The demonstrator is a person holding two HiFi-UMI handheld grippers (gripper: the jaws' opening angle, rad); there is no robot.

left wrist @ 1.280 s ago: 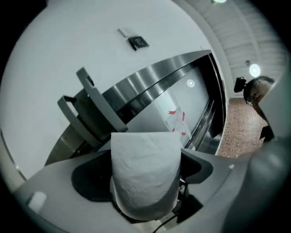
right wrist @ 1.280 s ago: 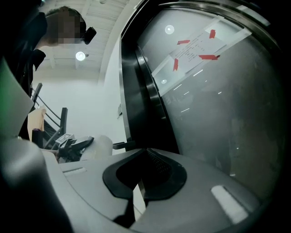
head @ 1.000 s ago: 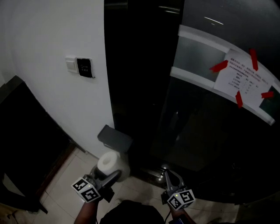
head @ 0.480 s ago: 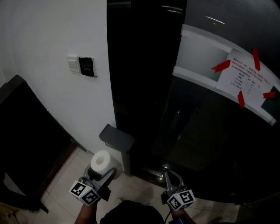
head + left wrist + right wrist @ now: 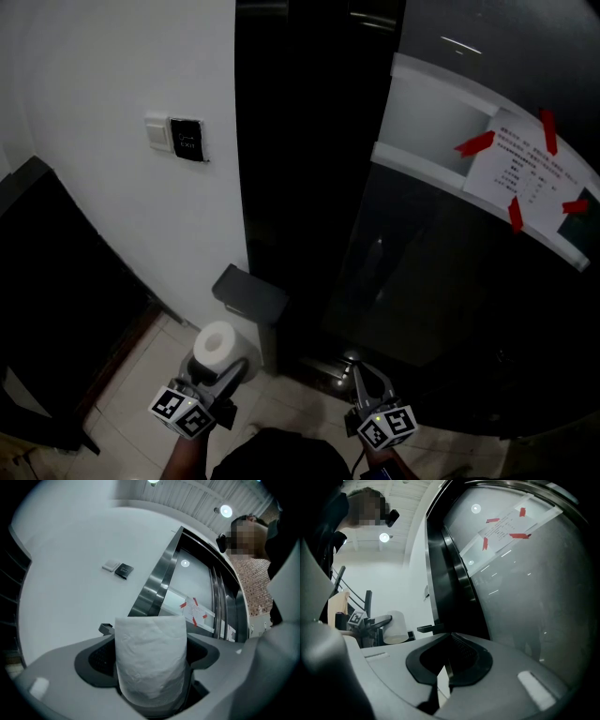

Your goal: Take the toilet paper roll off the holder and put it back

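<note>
A white toilet paper roll (image 5: 217, 345) stands upright between the jaws of my left gripper (image 5: 216, 364), which is shut on it. In the left gripper view the roll (image 5: 151, 660) fills the space between the jaws. The dark grey holder (image 5: 248, 293) juts from the wall corner just above and to the right of the roll, apart from it. In the right gripper view the holder (image 5: 430, 628) shows as a dark bar with the roll (image 5: 396, 627) to its left. My right gripper (image 5: 362, 377) hangs lower right, shut with nothing in it.
A white wall (image 5: 112, 216) with a switch plate (image 5: 184, 141) rises on the left. A black pillar (image 5: 300, 187) and a dark glass door (image 5: 441, 281) with a taped paper notice (image 5: 520, 178) stand on the right. Pale floor tiles (image 5: 141, 375) lie below.
The left gripper has carried the roll a little left and away from the holder over the last second. The right gripper has stayed put.
</note>
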